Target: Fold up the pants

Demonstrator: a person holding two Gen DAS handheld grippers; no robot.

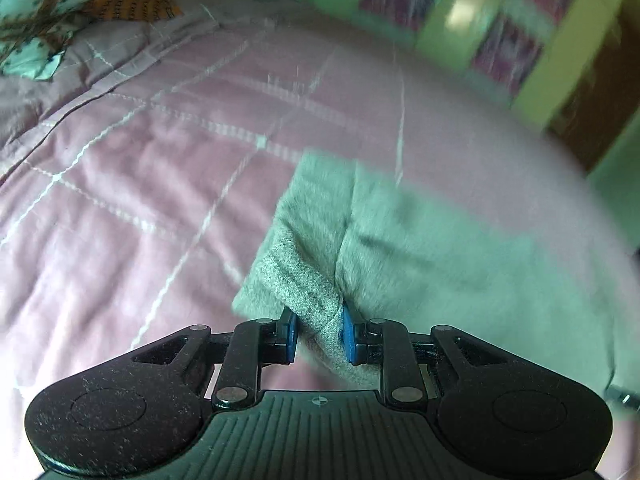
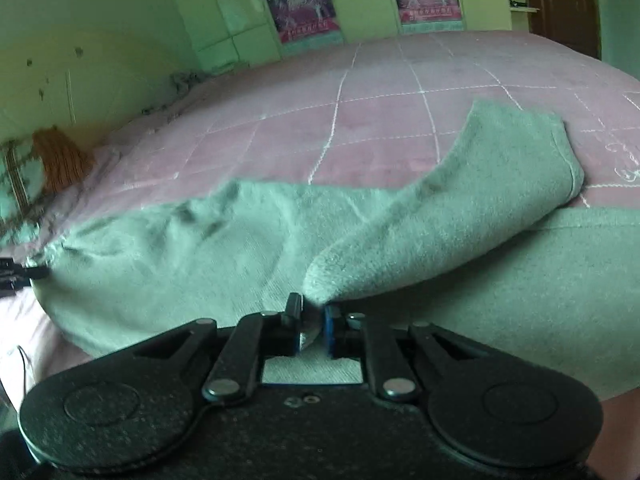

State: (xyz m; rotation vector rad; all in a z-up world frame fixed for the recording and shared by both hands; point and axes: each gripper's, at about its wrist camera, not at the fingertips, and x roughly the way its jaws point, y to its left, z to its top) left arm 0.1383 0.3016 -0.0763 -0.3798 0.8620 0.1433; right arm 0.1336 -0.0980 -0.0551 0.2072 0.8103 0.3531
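Nearest the lens in the left wrist view, the left gripper [image 1: 317, 334] had its blue pads [image 1: 349, 336] pressed narrow on a ribbed band of the pants [image 1: 400, 240], probably the waistband or a cuff. In the right wrist view the right gripper [image 2: 311, 322] was likewise pinched shut on a rounded fold of the same grey-green fabric, which draped up and away from it. The pants lay spread across the bed, one part lifted toward a hemmed leg end [image 2: 552, 160]. The cloth looked fleecy, soft and light, likely to sag and slide between holds, so the firmer ribbed band and hems seemed the better places to grip. Beneath was a pink quilted bedspread [image 2: 380, 92] with pale stitched squares, wrinkled near a patterned pillow [image 1: 36, 20]. Green walls carried posters [image 2: 300, 4], with a dark wooden door [image 2: 560, 0] beyond
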